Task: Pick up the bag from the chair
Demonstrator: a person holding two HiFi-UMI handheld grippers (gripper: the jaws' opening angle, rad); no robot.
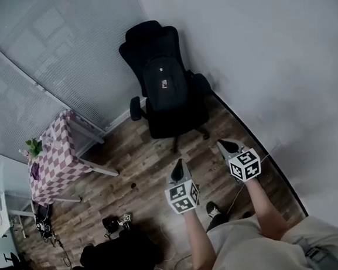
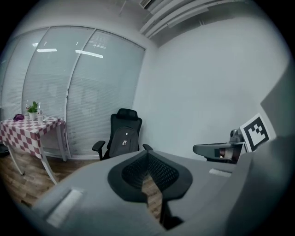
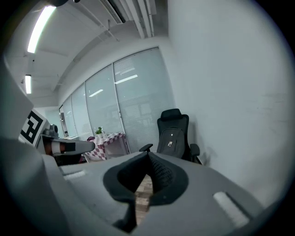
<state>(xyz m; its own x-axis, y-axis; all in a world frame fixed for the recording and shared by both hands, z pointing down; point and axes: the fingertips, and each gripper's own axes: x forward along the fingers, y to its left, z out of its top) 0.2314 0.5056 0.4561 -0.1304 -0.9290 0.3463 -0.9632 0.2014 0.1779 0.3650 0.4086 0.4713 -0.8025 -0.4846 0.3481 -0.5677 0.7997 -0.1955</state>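
Note:
A black office chair [image 1: 168,111] stands in the corner by the white wall. A dark backpack [image 1: 164,83] with a small light tag leans upright on its seat against the backrest. The chair [image 2: 120,124] and the bag [image 2: 124,139] show small and far ahead in the left gripper view, and likewise the chair [image 3: 174,125] with the bag [image 3: 171,139] in the right gripper view. My left gripper [image 1: 178,169] and right gripper [image 1: 228,148] are held out side by side over the wooden floor, well short of the chair. Both are shut with nothing between the jaws.
A small table with a red-and-white checked cloth [image 1: 52,159] and a potted plant [image 1: 34,147] stands at the left by the blinds. Dark bags and cables [image 1: 112,257] lie on the floor at the lower left. The white wall [image 1: 268,64] runs along the right.

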